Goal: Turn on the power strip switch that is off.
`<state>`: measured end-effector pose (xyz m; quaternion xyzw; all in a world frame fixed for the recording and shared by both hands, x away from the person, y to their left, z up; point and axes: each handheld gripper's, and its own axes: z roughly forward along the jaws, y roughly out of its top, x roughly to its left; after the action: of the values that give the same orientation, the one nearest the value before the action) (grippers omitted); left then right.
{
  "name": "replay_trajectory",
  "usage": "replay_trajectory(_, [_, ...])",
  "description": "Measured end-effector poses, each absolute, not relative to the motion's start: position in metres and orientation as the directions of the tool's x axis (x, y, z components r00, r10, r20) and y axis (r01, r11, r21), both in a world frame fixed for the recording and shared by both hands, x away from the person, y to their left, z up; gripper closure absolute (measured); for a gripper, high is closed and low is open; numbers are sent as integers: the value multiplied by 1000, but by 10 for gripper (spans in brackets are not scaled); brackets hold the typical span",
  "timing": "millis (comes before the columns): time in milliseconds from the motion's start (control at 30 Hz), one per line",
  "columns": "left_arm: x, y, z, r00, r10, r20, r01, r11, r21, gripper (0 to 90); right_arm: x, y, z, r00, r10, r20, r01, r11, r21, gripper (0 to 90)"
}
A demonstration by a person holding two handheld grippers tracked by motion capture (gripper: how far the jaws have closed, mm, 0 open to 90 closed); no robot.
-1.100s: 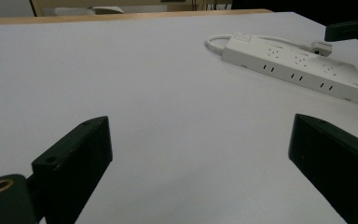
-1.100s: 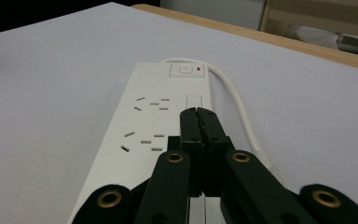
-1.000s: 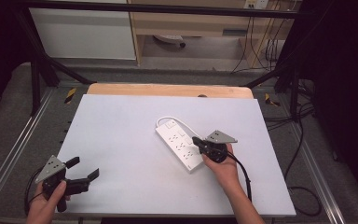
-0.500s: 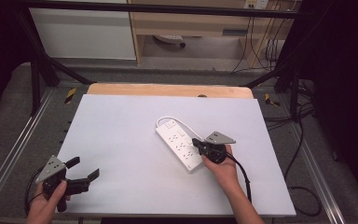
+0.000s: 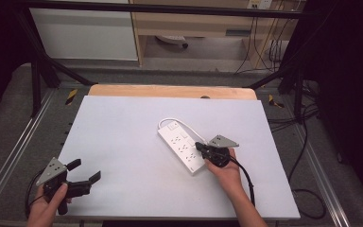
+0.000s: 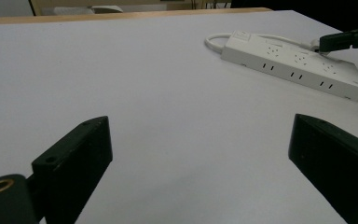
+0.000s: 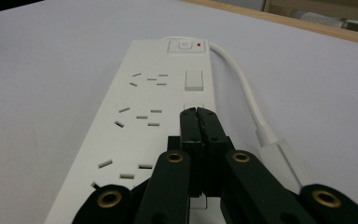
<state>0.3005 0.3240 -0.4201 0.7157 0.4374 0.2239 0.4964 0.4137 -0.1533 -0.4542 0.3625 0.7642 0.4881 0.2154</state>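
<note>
A white power strip (image 5: 183,147) lies slantwise just right of the middle of the high view, on my white desk (image 5: 123,132), its cord (image 5: 166,122) looping off its upper end. My right tongs (image 5: 199,146) have their jaws pressed together with nothing between them, and the tips sit over the strip's right edge; in the right gripper view they point at a small white button (image 7: 194,107) below a larger rocker switch (image 7: 193,80). I cannot tell whether the tips touch it. My left tongs (image 5: 86,172), at the lower left of the high view, hang with the jaws wide apart over bare desk, well away from the strip.
</note>
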Motion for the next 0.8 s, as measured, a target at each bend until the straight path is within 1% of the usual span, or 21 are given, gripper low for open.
replay_trajectory(800, [300, 324, -420, 519, 847, -115, 404, -124, 906, 62, 412, -153, -458, -647, 762, 22, 347, 269, 899, 900])
